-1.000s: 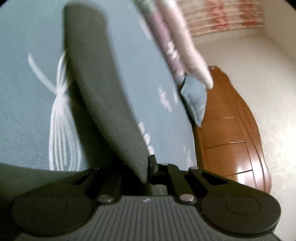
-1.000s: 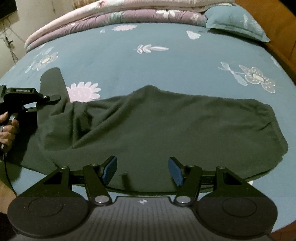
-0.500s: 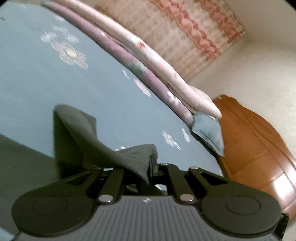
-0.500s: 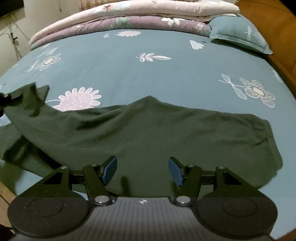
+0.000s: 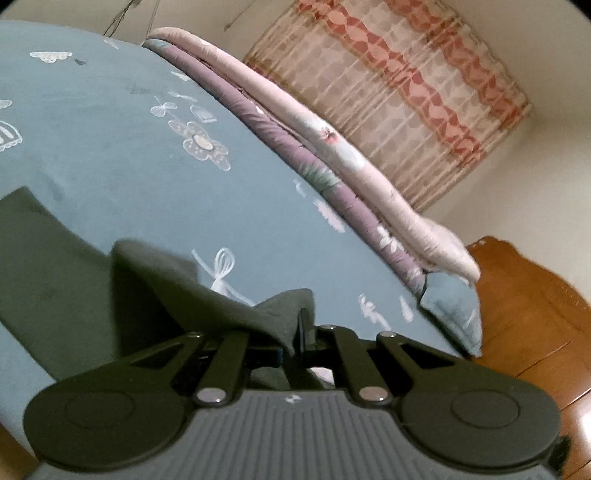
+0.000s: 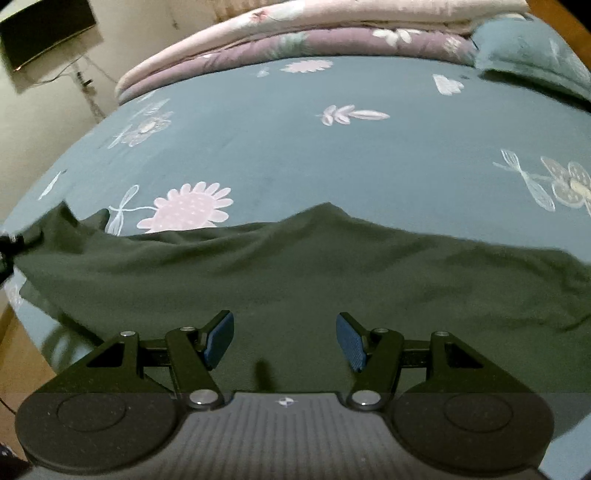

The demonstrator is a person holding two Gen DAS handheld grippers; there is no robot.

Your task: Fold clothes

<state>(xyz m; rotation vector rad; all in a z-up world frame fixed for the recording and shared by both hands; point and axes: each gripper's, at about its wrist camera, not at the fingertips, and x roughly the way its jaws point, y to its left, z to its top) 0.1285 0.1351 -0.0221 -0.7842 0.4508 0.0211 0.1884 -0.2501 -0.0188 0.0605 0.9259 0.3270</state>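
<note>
A dark green garment lies spread across the near side of a blue flowered bed. My left gripper is shut on a fold of the dark green garment and holds that end lifted and stretched off to the left. In the right wrist view the held end shows at the far left edge, pulled taut. My right gripper hovers open just above the garment's near middle, blue pads apart with nothing between them.
Folded pink and purple quilts lie along the far side of the bed, with a blue pillow at the right. A wooden headboard stands beyond the pillow. A patterned curtain hangs behind. A dark screen hangs on the wall.
My left gripper has pulled the garment's left end outward and lower, stretching the cloth flatter. The right gripper stayed open and shifted slightly closer over the garment.
</note>
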